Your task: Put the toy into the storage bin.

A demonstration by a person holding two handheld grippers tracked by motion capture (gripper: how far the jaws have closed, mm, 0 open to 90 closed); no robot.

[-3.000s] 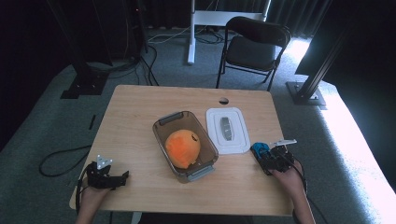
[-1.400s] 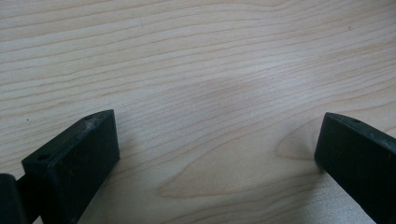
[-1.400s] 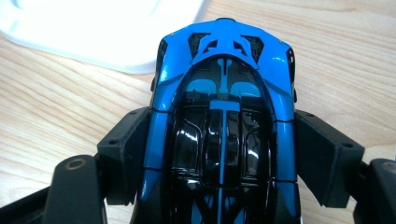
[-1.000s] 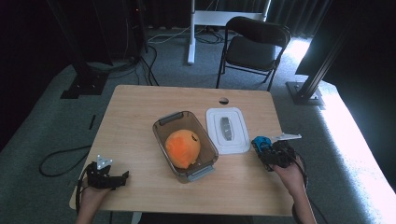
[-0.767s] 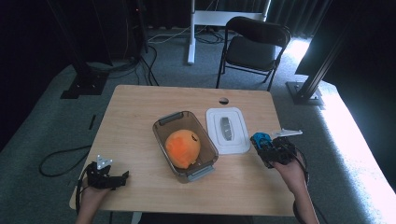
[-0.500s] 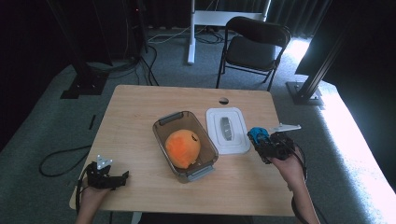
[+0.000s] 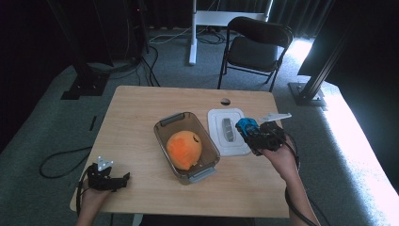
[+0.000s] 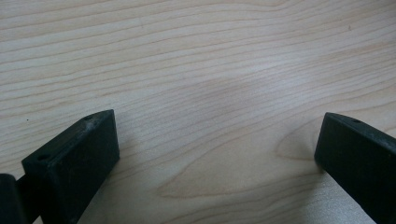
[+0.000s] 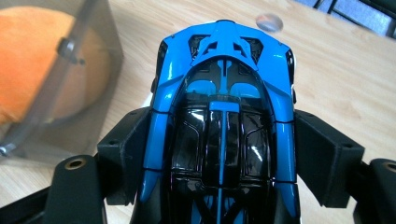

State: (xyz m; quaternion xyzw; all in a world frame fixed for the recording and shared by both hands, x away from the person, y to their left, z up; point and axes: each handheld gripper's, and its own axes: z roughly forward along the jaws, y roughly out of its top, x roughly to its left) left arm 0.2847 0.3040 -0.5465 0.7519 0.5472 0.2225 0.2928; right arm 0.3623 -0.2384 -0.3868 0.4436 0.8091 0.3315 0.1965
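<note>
Toy car (image 9: 219,116) clamped lengthwise in right gripper (image 7: 261,136), beside container (image 7: 186,146).
Container lies to its left; left gripper (image 8: 210,154) jaws spread, empty.

The high view looks down on the whole wooden table (image 7: 141,117). Both gripper views sit close above it, sharing its wood grain.

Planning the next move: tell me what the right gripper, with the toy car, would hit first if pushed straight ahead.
Probably the clear box holding the orange ball. The right gripper, shut on the blue toy car, points left over the white lid toward the box. Its height above the lid is unclear.
</note>
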